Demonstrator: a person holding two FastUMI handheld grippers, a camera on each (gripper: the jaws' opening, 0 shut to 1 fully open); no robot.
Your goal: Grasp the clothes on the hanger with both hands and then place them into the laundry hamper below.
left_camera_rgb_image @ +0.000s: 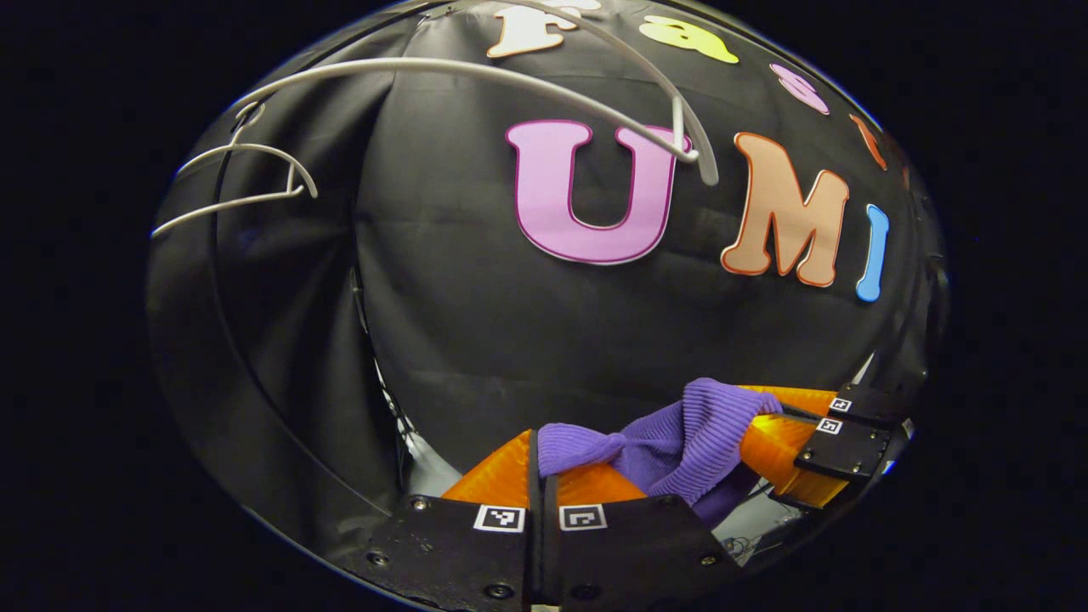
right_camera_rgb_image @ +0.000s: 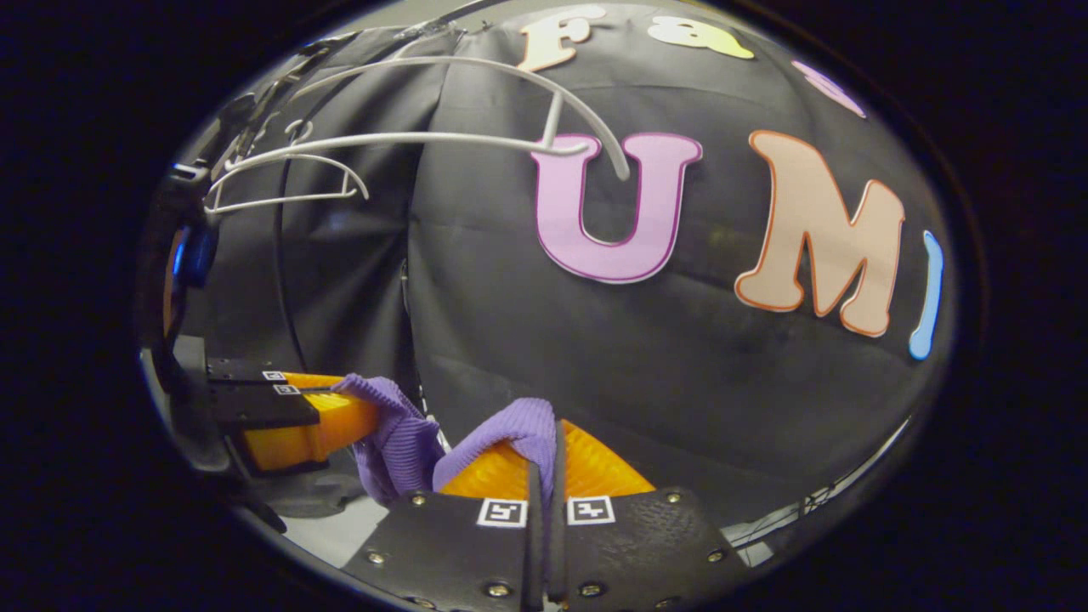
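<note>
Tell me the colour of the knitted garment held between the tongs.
Purple ribbed knitted garment, clearest in the left gripper view.

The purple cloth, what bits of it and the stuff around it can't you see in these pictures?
- Purple cloth: in the left gripper view its lower part is hidden behind the left gripper.
- Purple cloth, right gripper view: it hangs below the right gripper and the picture edge cuts it off, so its full shape cannot be told.
- White hangers: bare, but their hooks run off the top edge.

wall: black cloth [left_camera_rgb_image: 476, 340], creased | thin dark pole [right_camera_rgb_image: 285, 280]: upright, left of centre
</note>
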